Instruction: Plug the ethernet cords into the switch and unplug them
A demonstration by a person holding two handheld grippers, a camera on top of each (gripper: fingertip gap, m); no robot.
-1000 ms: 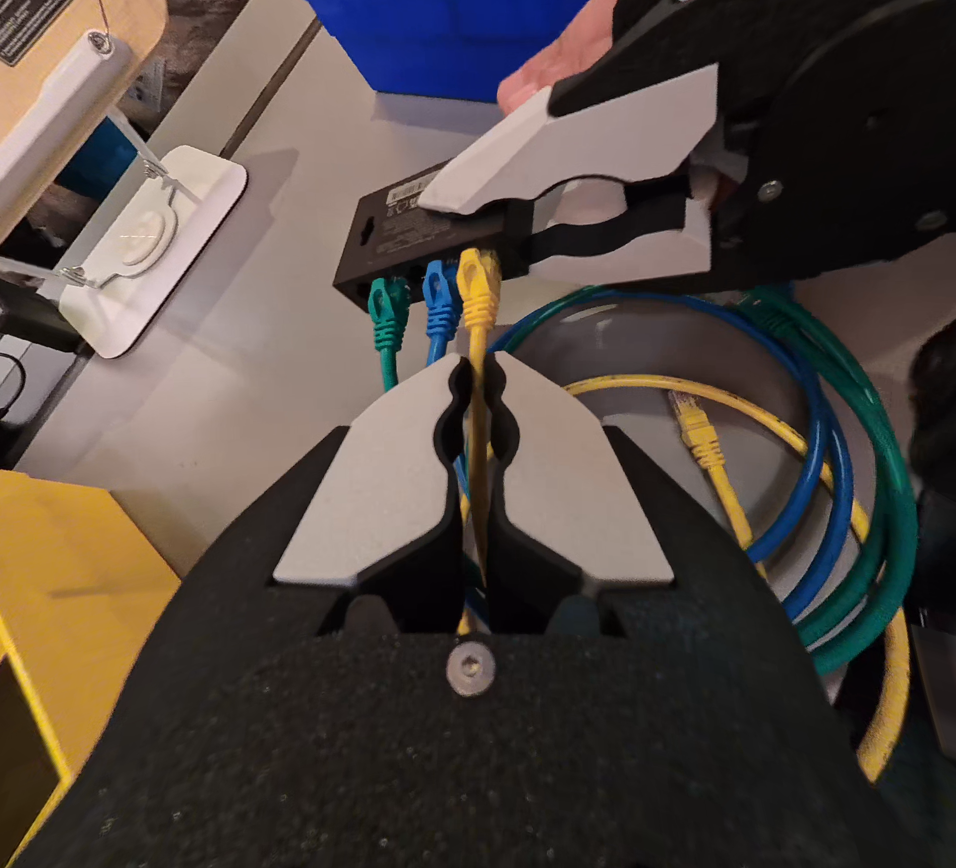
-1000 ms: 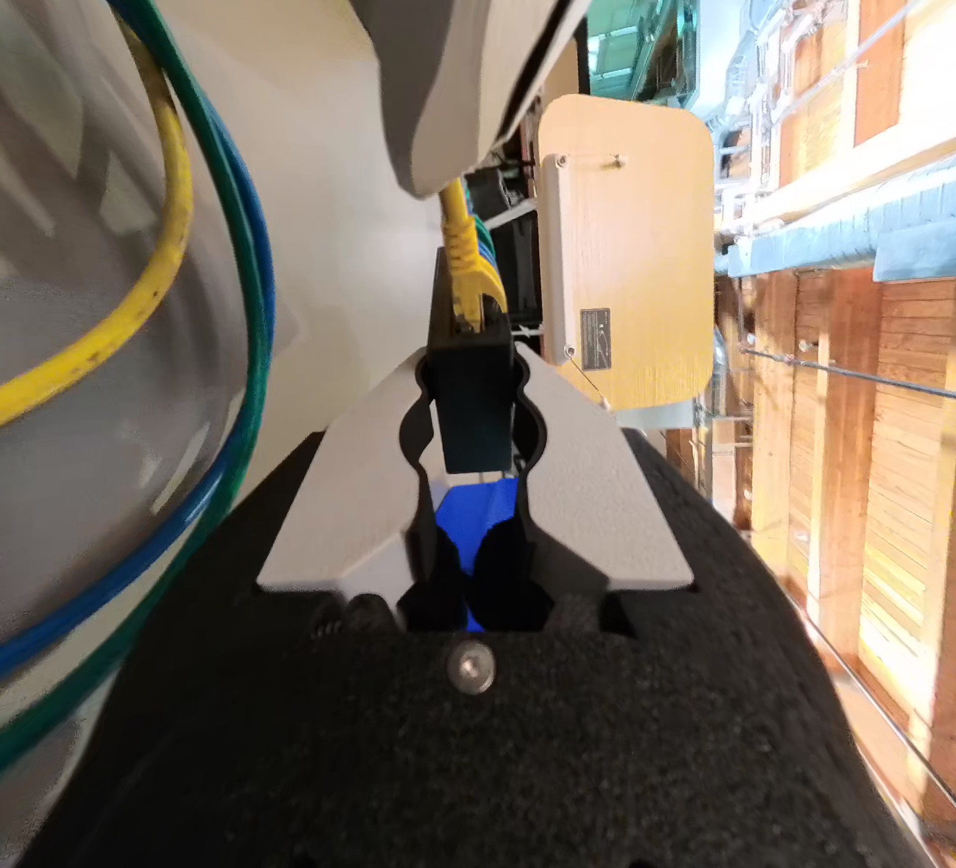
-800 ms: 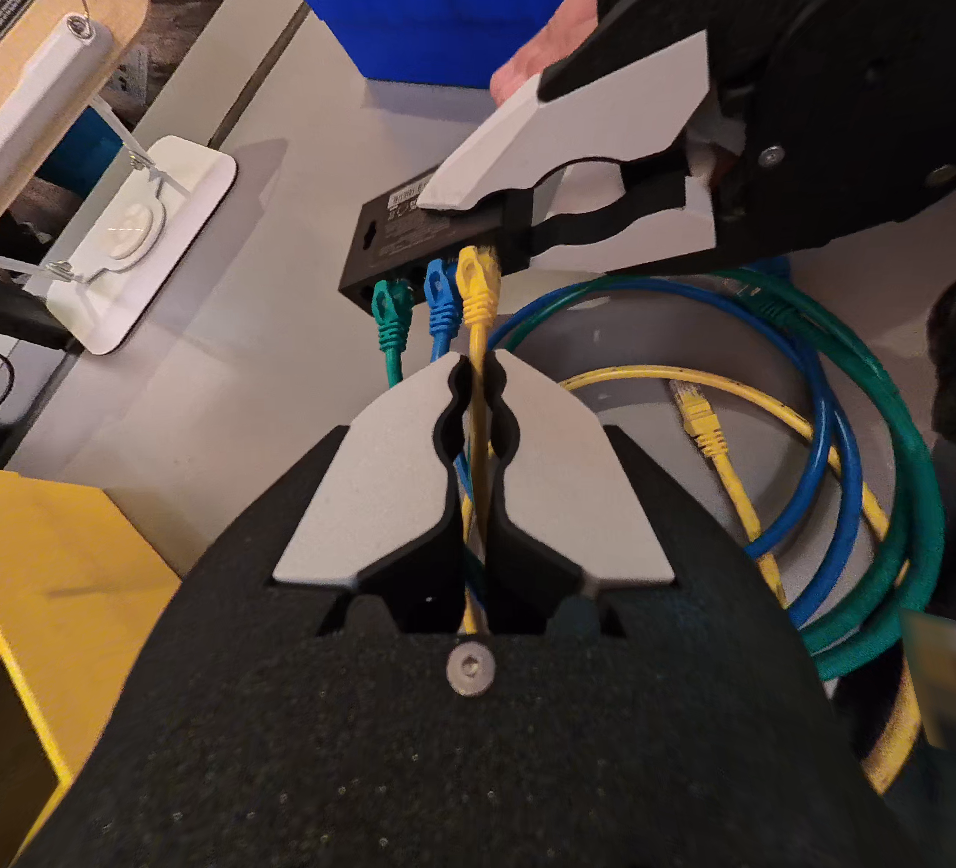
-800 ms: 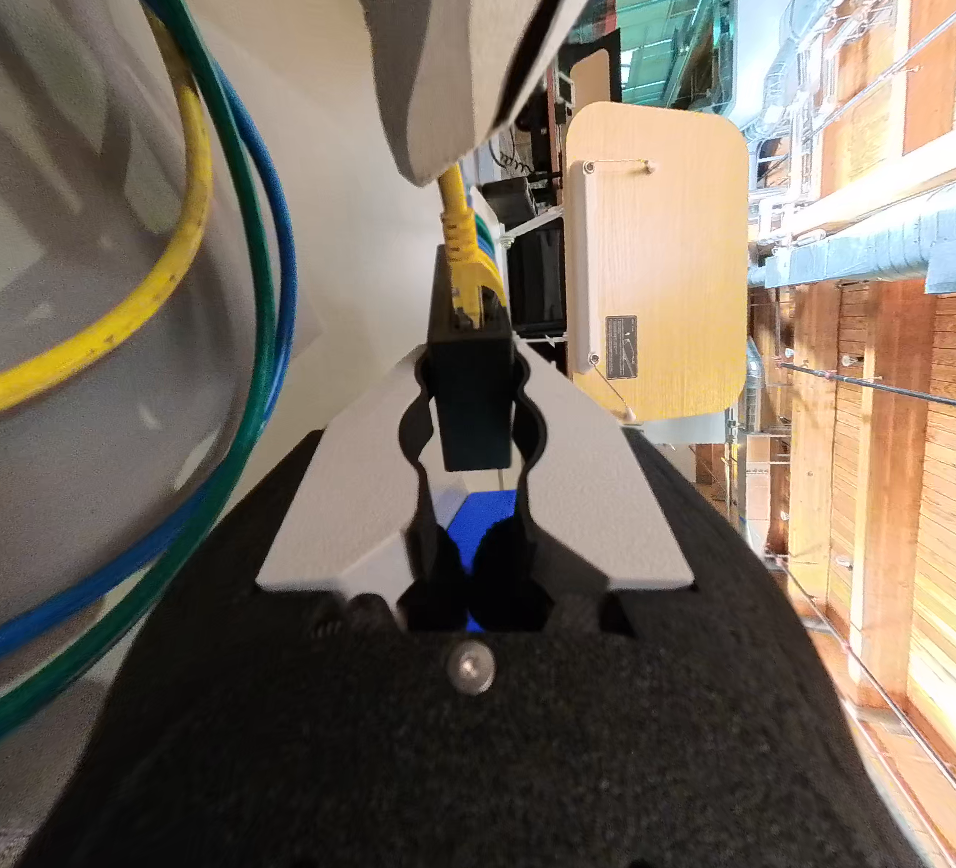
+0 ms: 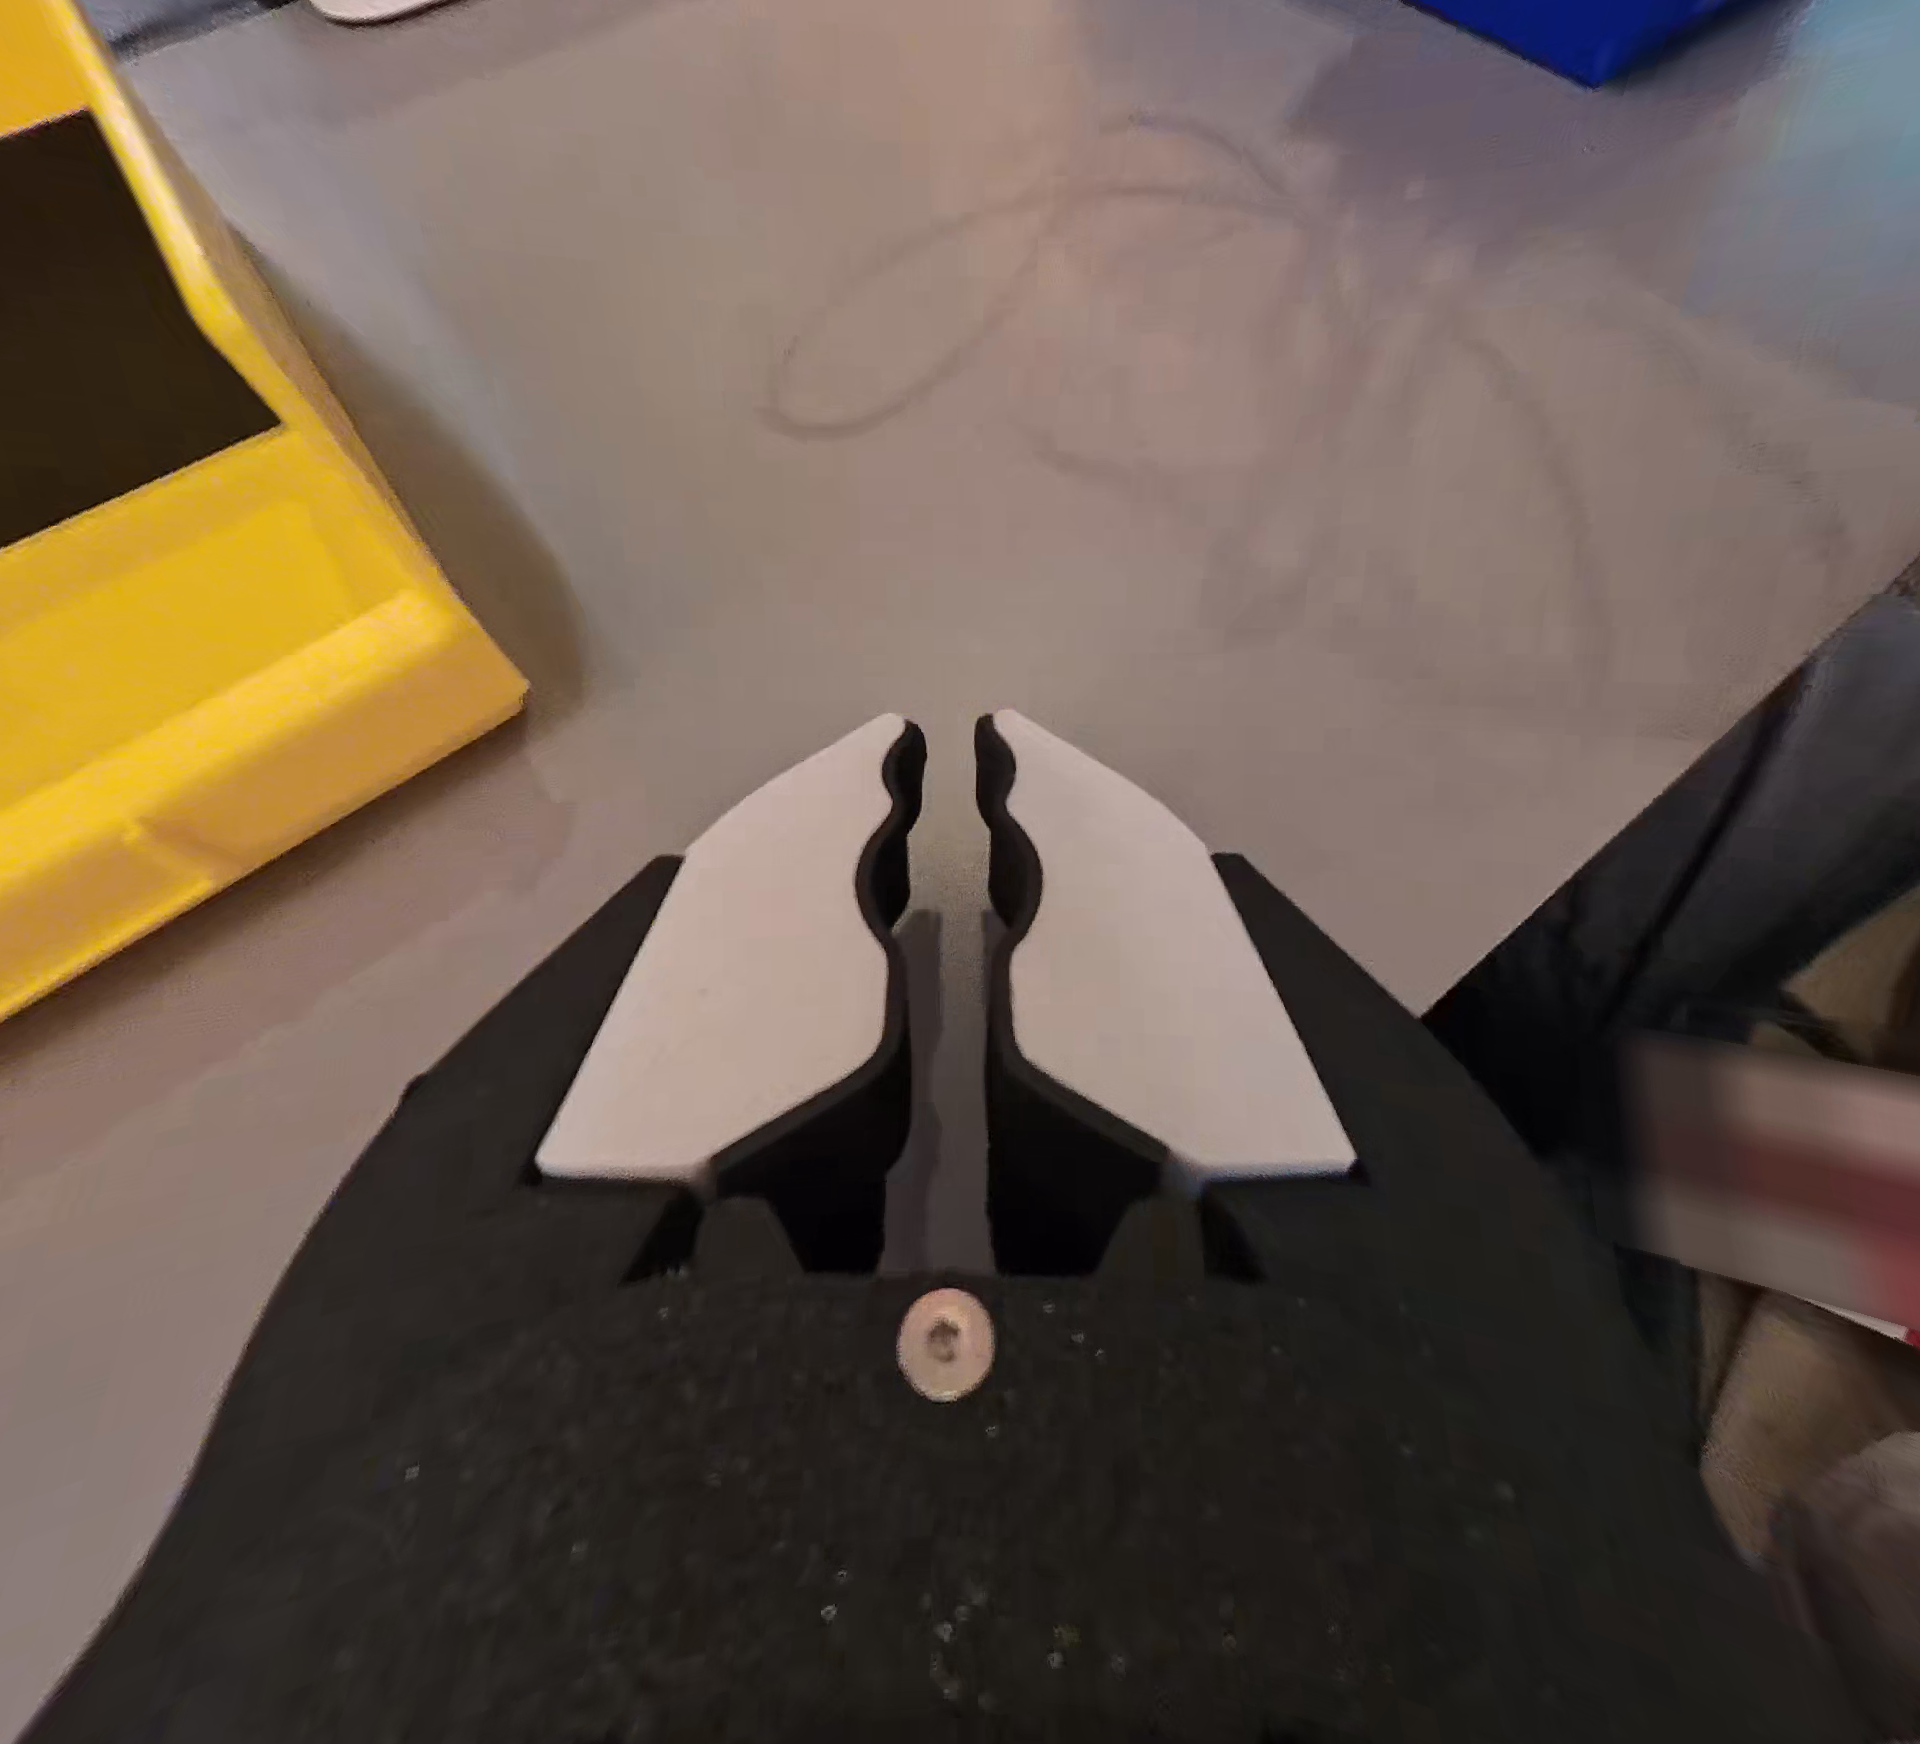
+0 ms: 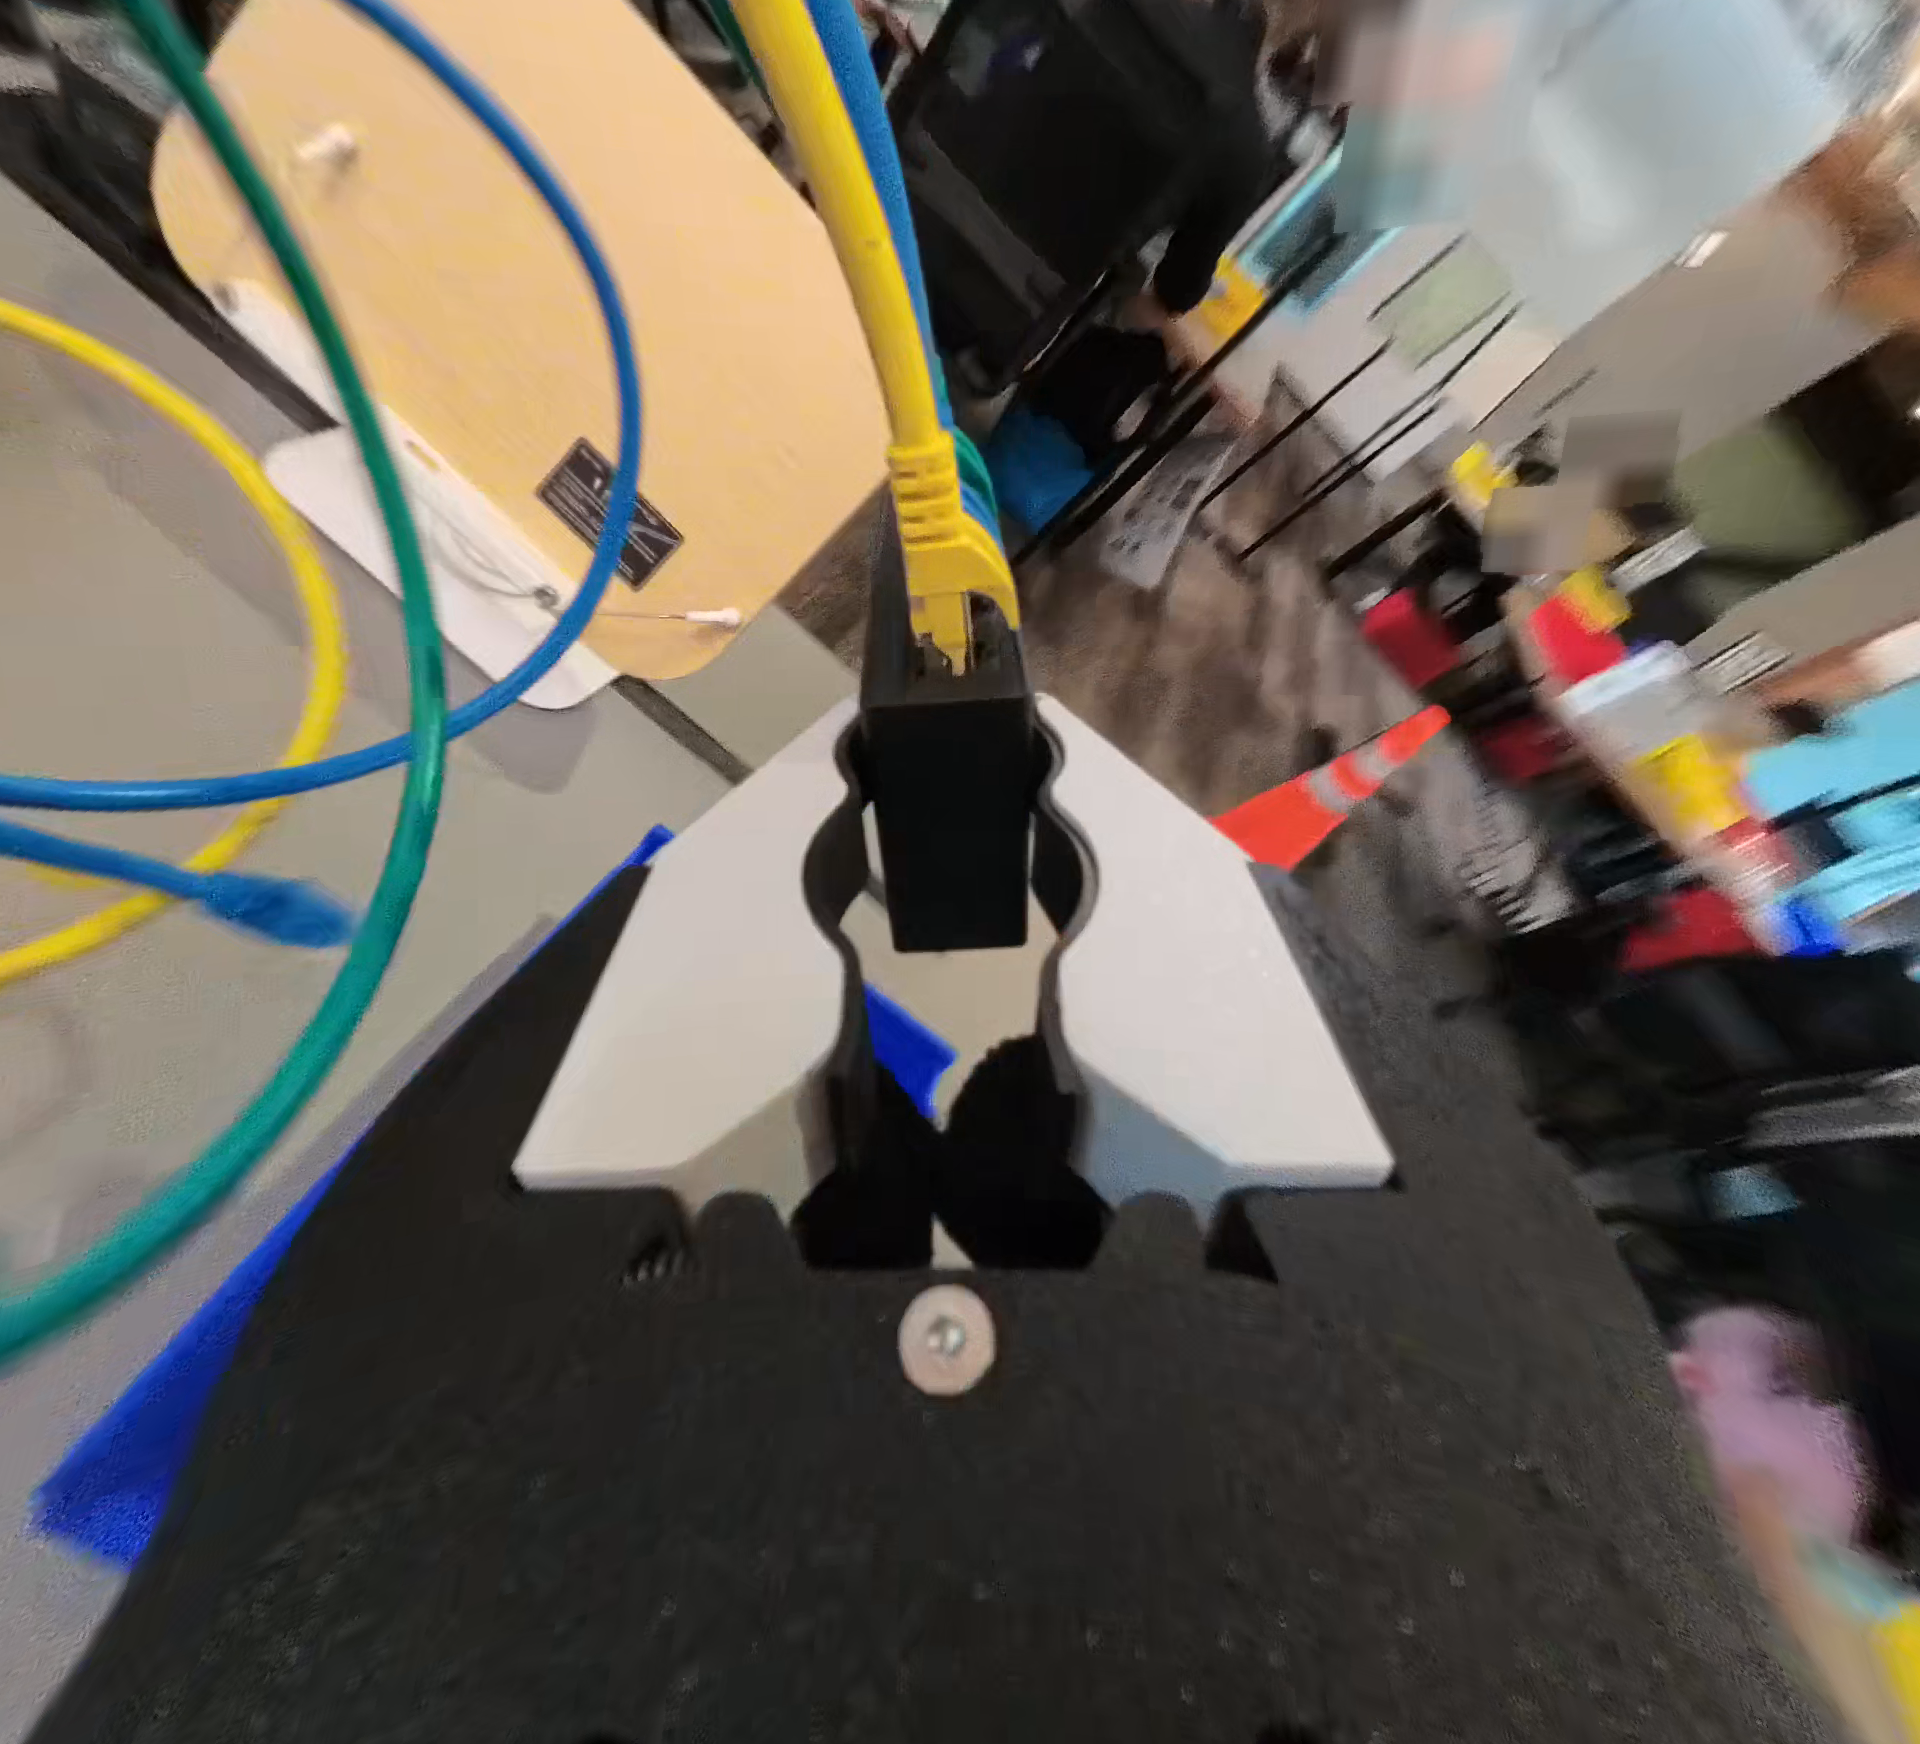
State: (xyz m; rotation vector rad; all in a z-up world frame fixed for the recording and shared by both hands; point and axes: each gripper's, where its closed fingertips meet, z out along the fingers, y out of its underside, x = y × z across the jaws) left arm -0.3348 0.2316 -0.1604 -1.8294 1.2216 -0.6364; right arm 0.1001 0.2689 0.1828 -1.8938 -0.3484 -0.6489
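Right gripper (image 6: pixel 945 759) clamped on black switch (image 6: pixel 943 821), long axis running forward, yellow cord (image 6: pixel 831 136) plugged in. Left gripper (image 5: pixel 948 738) slightly parted, empty, above grey table (image 5: pixel 935 292).

switch (image 6: pixel 940 821): black box, end-on, clamped between right gripper (image 6: pixel 945 738) fingertips, raised off table.
yellow cord (image 6: pixel 831 136): plug seated in switch.
blue cord (image 6: pixel 613 323): loose plug hanging near left.
green cord (image 6: pixel 416 655): looping left.
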